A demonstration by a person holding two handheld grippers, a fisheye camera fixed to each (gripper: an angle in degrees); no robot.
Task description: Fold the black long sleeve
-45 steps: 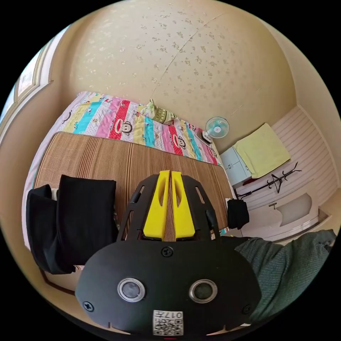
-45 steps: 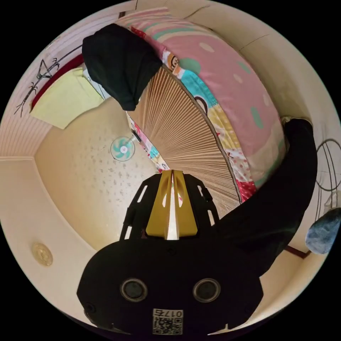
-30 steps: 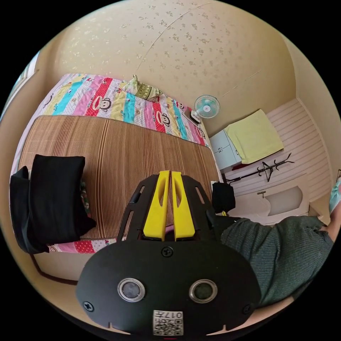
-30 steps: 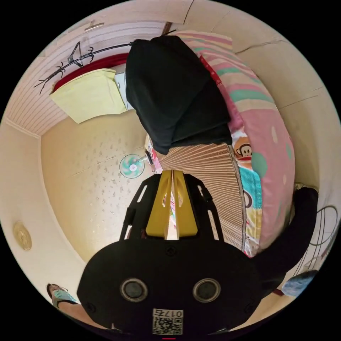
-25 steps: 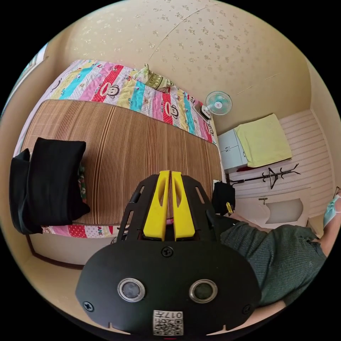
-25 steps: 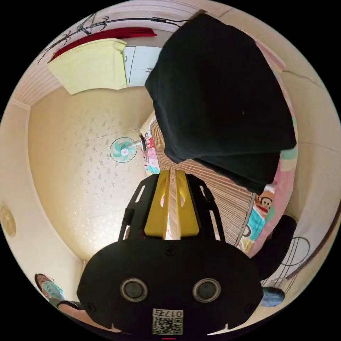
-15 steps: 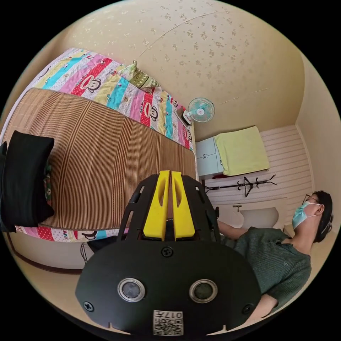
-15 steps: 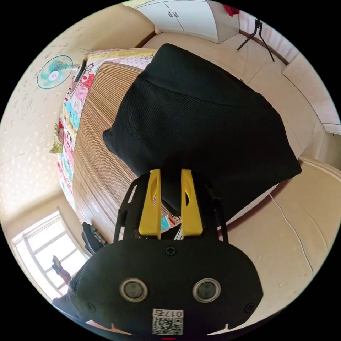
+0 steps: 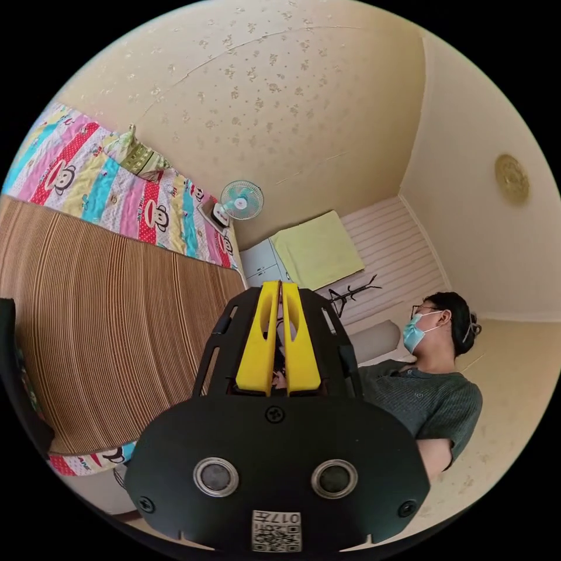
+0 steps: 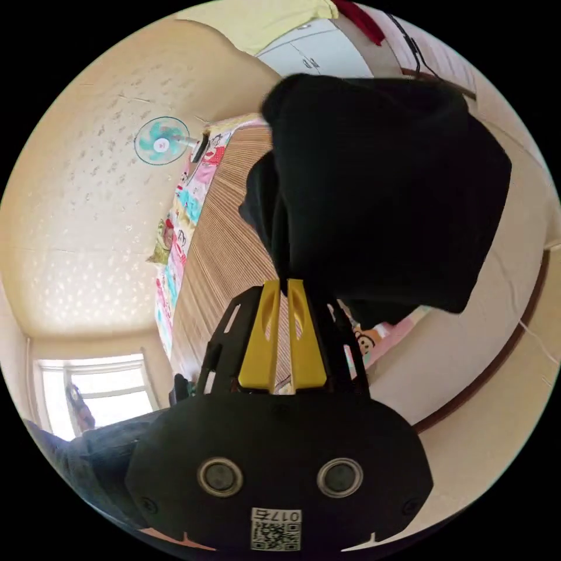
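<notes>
The black long sleeve [image 10: 380,193] is bunched into a thick dark bundle over the bed's near corner in the right gripper view. My right gripper [image 10: 283,283] has its yellow jaws pinched together on the bundle's lower edge, and the cloth rises from the tips. In the left gripper view, my left gripper [image 9: 279,286] is shut with nothing between its jaws, held over the end of the bamboo mat [image 9: 111,315]. A strip of black cloth [image 9: 7,356] sits at that view's far left edge.
The bed carries a striped monkey-print sheet [image 9: 87,175] and a small pillow [image 9: 137,155]. A fan [image 9: 241,200], a white cabinet under a yellow cloth [image 9: 318,251] and a coat rack [image 9: 350,289] stand beyond it. A person in a green top [image 9: 426,397] is beside the bed.
My right gripper's jaws, open around the black garment's edge half a second ago, have shut on it and the cloth has bunched up. The left camera has swung right; its jaws stay shut.
</notes>
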